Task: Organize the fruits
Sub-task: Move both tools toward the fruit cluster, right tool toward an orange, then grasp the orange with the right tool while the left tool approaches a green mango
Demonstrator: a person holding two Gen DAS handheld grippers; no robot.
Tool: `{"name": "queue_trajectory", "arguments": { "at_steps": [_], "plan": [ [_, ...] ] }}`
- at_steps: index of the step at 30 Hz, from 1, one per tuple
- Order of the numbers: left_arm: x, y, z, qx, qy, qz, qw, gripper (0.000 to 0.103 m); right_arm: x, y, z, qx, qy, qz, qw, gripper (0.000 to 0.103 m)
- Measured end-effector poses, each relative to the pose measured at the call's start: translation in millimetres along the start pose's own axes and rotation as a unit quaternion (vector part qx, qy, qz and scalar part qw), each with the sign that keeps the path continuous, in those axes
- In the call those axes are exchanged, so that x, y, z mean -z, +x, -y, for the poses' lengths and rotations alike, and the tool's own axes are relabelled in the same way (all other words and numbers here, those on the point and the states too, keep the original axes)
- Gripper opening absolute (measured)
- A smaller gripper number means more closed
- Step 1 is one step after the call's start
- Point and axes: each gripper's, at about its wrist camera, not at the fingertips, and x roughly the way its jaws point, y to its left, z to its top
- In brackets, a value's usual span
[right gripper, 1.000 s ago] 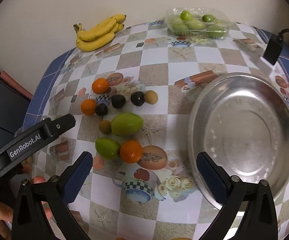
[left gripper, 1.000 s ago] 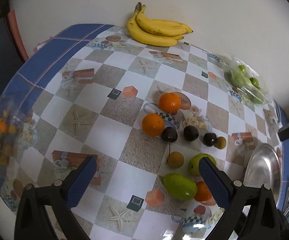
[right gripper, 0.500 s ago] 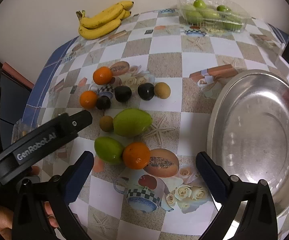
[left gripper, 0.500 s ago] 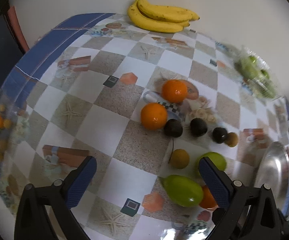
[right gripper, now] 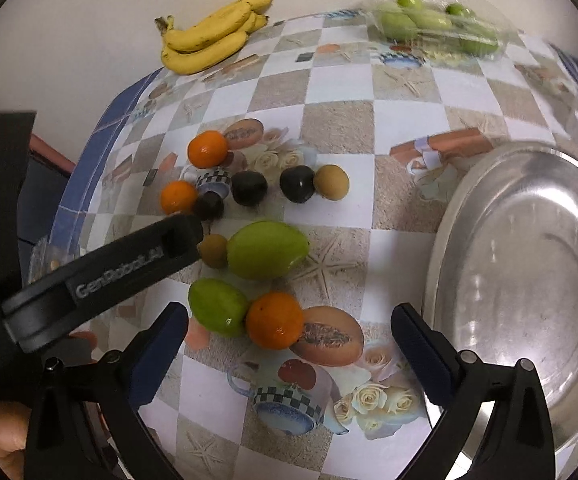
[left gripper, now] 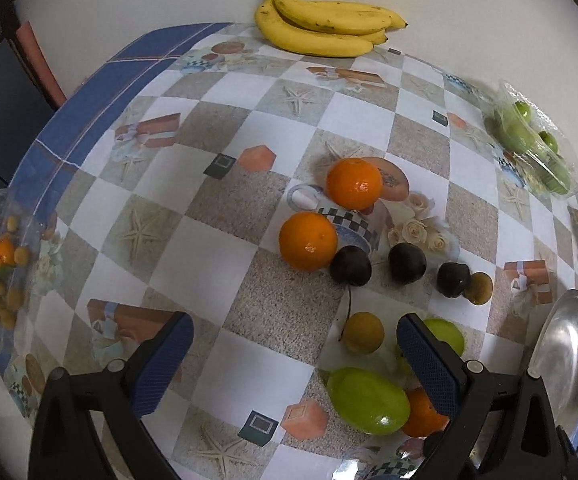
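Yellow bananas (left gripper: 325,28) at 12 o'clock; tablecloth (right gripper: 329,128) checked white and beige, blue border; oranges (left gripper: 353,184) orange; mangoes (right gripper: 267,249) green; plums (right gripper: 249,188) near black; silver tray (right gripper: 529,280) at 3.

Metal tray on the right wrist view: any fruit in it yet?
No. The metal tray shows only bare shiny metal, while the oranges and green mangoes lie on the tablecloth beside it.

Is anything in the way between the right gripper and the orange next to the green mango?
Nothing visible. The right gripper is open, and the orange sits just ahead of it, touching the green mango.
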Motion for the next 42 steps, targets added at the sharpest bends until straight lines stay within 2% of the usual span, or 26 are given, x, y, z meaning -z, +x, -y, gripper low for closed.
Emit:
{"name": "queue_trajectory", "arguments": {
  "at_steps": [4,7,9,14,19,21,25,27,30,36,42],
  "plan": [
    [2,0,-2,0.009,0.001,-0.005,0.9999,0.103,0,-4,2,0.016,-0.012,0.014,1.0,0.094],
    [4,-1,-2,0.022,0.0,-0.006,0.9997,0.103,-1,-7,2,-0.008,-0.006,0.018,1.0,0.086],
    [5,-1,-1,0.029,0.001,-0.008,0.9995,0.102,0,-7,1,-0.014,-0.009,0.018,1.0,0.075],
    [8,3,2,0.051,-0.004,-0.025,0.9984,0.102,2,4,2,-0.038,0.001,-0.001,0.999,0.071],
    [10,8,1,0.049,-0.014,-0.035,0.9981,0.102,5,15,8,-0.038,0.019,-0.02,0.999,0.071],
    [11,9,1,0.049,-0.016,-0.037,0.998,0.102,5,19,11,-0.048,0.03,-0.028,0.998,0.062],
    [12,10,0,0.048,-0.021,-0.039,0.9978,0.102,5,20,9,-0.051,0.027,-0.028,0.998,0.056],
    [12,9,0,0.048,-0.022,-0.039,0.9979,0.102,6,22,6,-0.051,0.023,-0.031,0.998,0.048],
    [12,10,0,0.049,-0.026,-0.04,0.9977,0.102,5,21,6,-0.056,0.024,-0.029,0.998,0.042],
    [14,10,-1,0.052,-0.03,-0.043,0.9973,0.102,5,21,6,-0.062,0.026,-0.031,0.997,0.034],
    [15,10,-3,0.053,-0.035,-0.043,0.997,0.102,6,20,6,-0.061,0.023,-0.03,0.997,0.034]
  ]
}}
